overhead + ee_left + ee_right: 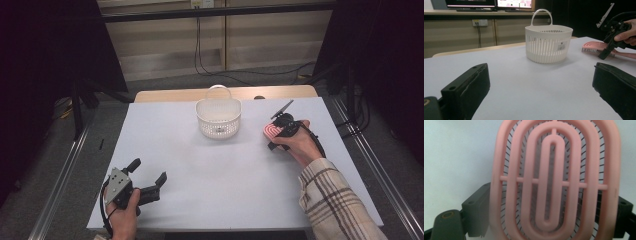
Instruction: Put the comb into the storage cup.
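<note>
A pink vented hairbrush (270, 130) lies bristles down on the white table, right of a white slatted basket (218, 120) with a loop handle. My right gripper (276, 136) comes down over the brush head. In the right gripper view its two jaws stand against both sides of the brush (554, 182), which covers their tips. The left gripper view has the brush (594, 46) low on the table under the right gripper (607, 48), with the basket (548, 42) ahead. My left gripper (147, 171) rests at the front left, wide open and holding nothing.
The white table (200, 175) has a wooden strip along its far edge. Metal rails run down both sides of it, and cables lie on the floor behind. Monitors (489, 3) stand on a shelf beyond the table.
</note>
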Tool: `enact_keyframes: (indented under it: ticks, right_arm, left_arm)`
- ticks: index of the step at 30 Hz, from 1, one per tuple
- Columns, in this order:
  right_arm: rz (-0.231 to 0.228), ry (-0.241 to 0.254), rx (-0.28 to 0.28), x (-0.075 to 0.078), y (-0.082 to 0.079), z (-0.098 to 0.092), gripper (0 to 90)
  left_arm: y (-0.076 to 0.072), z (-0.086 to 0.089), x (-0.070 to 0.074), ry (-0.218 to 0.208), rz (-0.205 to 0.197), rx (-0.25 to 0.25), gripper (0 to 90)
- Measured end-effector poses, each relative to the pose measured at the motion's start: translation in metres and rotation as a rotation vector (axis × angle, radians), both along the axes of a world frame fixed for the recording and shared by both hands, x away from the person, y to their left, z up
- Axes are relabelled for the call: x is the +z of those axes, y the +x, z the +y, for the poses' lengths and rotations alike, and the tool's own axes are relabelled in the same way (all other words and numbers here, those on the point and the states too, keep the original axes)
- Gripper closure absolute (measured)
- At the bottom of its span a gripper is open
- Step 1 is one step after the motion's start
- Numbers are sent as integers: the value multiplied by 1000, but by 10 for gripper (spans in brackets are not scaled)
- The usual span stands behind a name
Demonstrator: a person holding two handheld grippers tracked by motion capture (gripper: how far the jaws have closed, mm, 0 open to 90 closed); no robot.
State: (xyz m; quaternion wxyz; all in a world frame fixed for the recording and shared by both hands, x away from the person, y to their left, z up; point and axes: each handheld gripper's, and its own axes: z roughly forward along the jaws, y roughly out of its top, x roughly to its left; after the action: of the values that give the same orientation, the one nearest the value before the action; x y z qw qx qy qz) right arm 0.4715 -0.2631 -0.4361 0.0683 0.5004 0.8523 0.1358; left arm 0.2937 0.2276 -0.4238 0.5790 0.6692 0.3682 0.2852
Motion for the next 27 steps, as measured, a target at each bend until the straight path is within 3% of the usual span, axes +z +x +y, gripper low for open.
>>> enact_keyframes:
  ticks: [4,20,27]
  right_arm:
    - [-8,-1,-8,2,0,1,191]
    - [21,-21,-29,4,1,4,199]
    - [19,0,-36,8,-1,0,200]
  left_arm:
    - [0,0,0,1,1,1,14]
    - [0,1,0,-4,1,2,14]
    - [0,0,0,-5,1,-2,14]
